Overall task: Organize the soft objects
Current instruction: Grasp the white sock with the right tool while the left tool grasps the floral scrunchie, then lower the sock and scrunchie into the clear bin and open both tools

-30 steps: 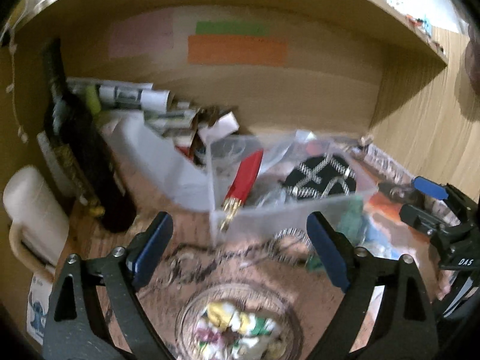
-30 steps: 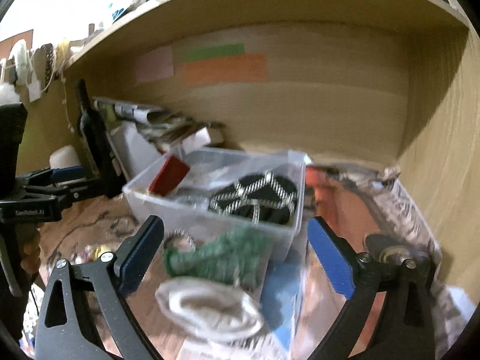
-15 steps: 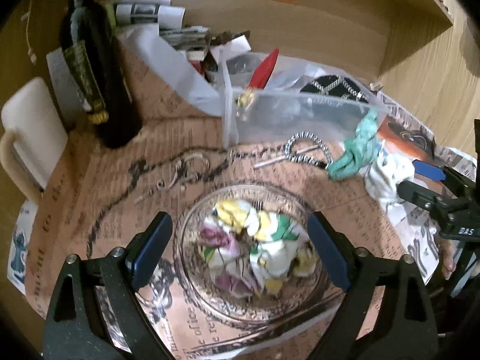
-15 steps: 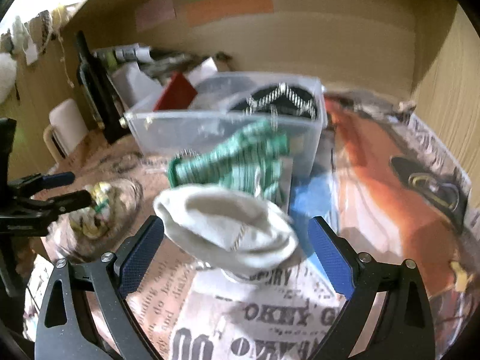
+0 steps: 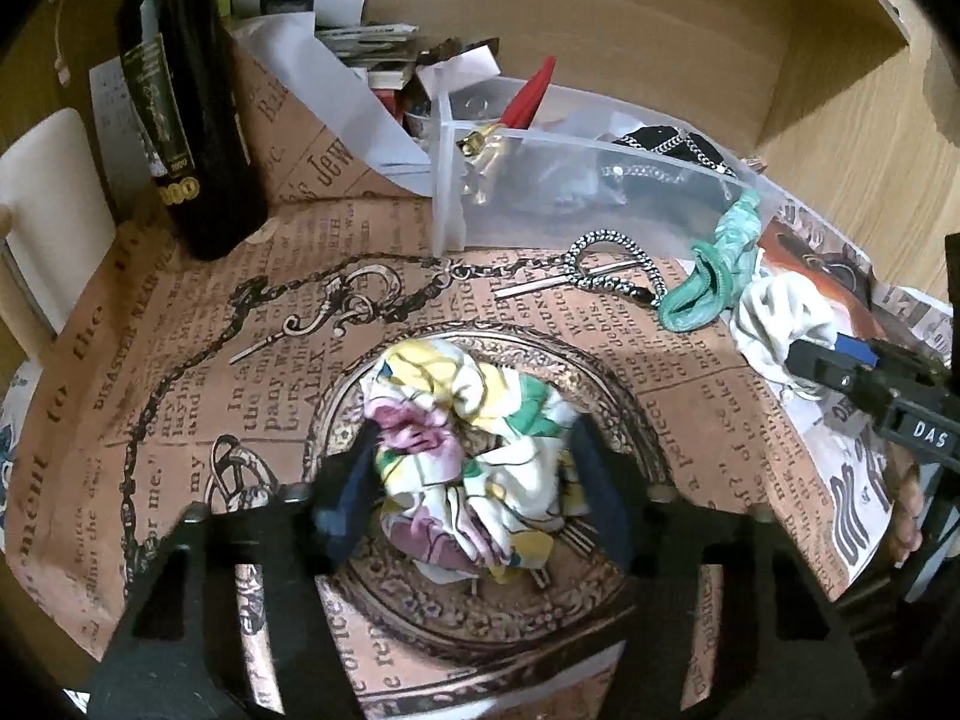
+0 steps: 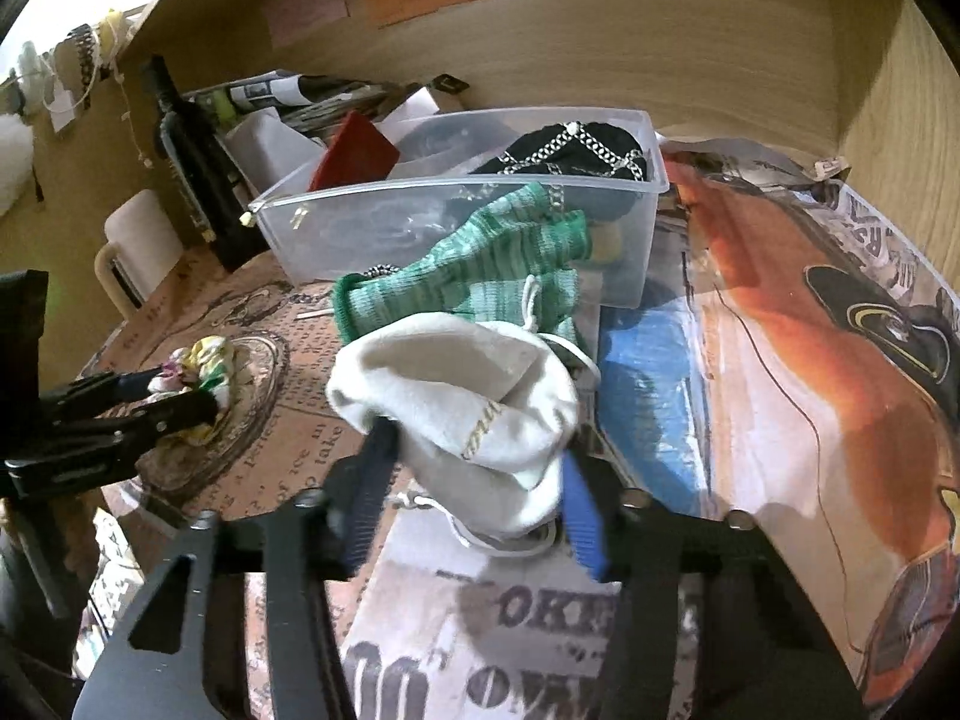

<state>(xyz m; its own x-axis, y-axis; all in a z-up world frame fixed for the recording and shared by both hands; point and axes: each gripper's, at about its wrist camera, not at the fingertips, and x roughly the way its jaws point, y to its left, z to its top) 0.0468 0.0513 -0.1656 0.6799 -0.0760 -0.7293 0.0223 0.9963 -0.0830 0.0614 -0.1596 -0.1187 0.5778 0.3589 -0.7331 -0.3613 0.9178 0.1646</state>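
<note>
My left gripper [image 5: 474, 498] is shut on a crumpled floral cloth [image 5: 474, 444] of yellow, pink, green and white, lying on the printed paper. My right gripper [image 6: 474, 492] is shut on a white drawstring pouch [image 6: 468, 396]; the pouch also shows in the left wrist view [image 5: 780, 318]. A green knit piece [image 6: 480, 264] lies just behind the pouch against a clear plastic bin [image 6: 468, 204]. The bin holds a black item with white chain pattern [image 6: 570, 150] and a red object [image 6: 354, 156].
A dark wine bottle [image 5: 186, 114] stands at the back left beside a cream mug [image 5: 42, 204]. Papers and boxes [image 5: 336, 42] pile behind the bin. A braided metal clasp [image 5: 606, 270] lies in front of the bin. Wooden walls enclose back and right.
Both grippers tilted down and moved in, then closed: the left one onto the floral cloth, the right one onto the white pouch. Half a second ago both were wide open.
</note>
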